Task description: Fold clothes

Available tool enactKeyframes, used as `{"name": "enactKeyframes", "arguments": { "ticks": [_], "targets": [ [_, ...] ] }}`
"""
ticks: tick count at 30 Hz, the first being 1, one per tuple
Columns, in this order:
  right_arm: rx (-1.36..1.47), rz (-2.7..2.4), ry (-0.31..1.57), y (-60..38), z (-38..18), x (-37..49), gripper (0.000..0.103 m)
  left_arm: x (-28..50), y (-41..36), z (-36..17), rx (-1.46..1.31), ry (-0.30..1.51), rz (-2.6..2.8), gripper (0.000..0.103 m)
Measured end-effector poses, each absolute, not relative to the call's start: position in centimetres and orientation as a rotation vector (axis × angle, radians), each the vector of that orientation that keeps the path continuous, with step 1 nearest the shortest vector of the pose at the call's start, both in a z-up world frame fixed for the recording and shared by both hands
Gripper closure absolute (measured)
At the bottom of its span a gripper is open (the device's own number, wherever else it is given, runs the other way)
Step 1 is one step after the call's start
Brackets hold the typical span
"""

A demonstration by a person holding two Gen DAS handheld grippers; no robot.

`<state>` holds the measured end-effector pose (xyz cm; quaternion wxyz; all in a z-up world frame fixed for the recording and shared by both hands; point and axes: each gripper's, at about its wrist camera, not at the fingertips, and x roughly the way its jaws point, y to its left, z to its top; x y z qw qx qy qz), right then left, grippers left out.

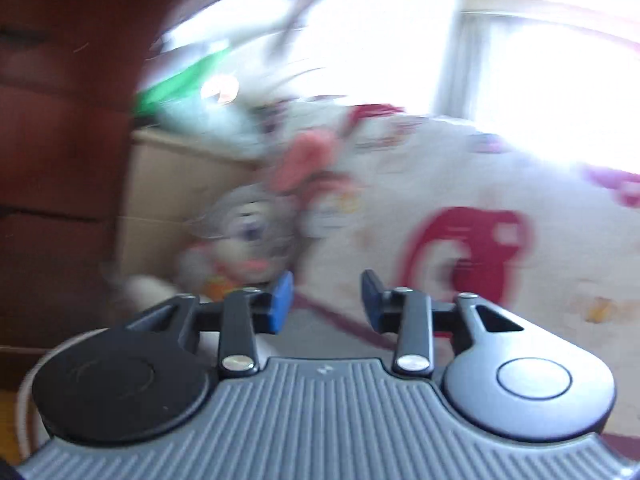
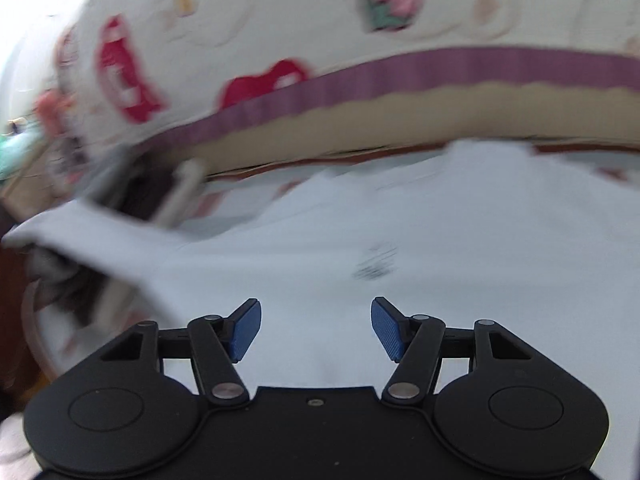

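Blue pads (image 2: 246, 330) on the right gripper (image 2: 316, 330) stand well apart with nothing between them, released and hanging just above a white garment (image 2: 400, 240) that fills the lower half of the right wrist view. On the left gripper (image 1: 327, 300) the fingers are likewise spread and empty, aimed not at the clothing but across the room, so neither tool has hold of anything. Outward from the right fingers, the white garment lies spread and rumpled, with a small dark mark near its middle and one long flap, perhaps a sleeve, trailing off toward the left edge of the picture; it sits in front of a cartoon-print bedcover (image 2: 280, 20) with a purple band (image 2: 400, 72) along its side. Outward from the left fingers the view is badly blurred: the same printed cover, a plush toy (image 1: 248, 232) beside a cardboard box (image 1: 160, 200), dark wooden furniture (image 1: 60, 140) and a bright window (image 1: 540, 80). Judging by this, folding has hardly begun: the garment shows no clean crease or stacked layer, and it has not yet been gripped, smoothed or folded over.
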<state>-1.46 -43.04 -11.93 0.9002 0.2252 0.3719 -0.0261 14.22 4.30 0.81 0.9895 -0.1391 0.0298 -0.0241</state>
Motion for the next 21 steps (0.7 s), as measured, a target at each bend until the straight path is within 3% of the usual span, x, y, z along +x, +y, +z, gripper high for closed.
{"name": "enactKeyframes", "arguments": {
  "ticks": [2, 5, 7, 9, 12, 15, 21],
  "targets": [
    [0.385, -0.124, 0.817, -43.8, -12.0, -0.3, 0.038, 13.2, 1.0, 0.8, -0.254, 0.093, -0.18, 0.052],
    [0.173, -0.135, 0.908, -43.2, -11.9, 2.5, 0.053, 14.5, -5.1, -0.3, -0.205, 0.263, -0.47, 0.043],
    [0.062, -0.111, 0.944, -43.8, -10.9, 4.4, 0.07, 16.4, -9.6, -2.0, -0.112, 0.377, -0.604, 0.042],
    [0.014, -0.123, 0.951, -44.8, -9.7, 6.3, 0.07, 18.1, -13.9, -4.2, 0.001, 0.442, -0.673, 0.042],
    [0.017, -0.203, 0.939, -47.7, -8.6, 8.6, 0.058, 20.7, -20.4, -7.6, 0.173, 0.539, -0.773, 0.041],
    [0.059, -0.273, 0.958, -50.8, -10.4, 9.5, 0.049, 23.3, -26.8, -11.0, 0.347, 0.635, -0.869, 0.041],
    [0.131, -0.47, 1.048, -55.5, -15.3, 10.2, 0.045, 26.6, -31.2, -18.2, 0.469, 0.797, -0.836, 0.041]
  ]
}}
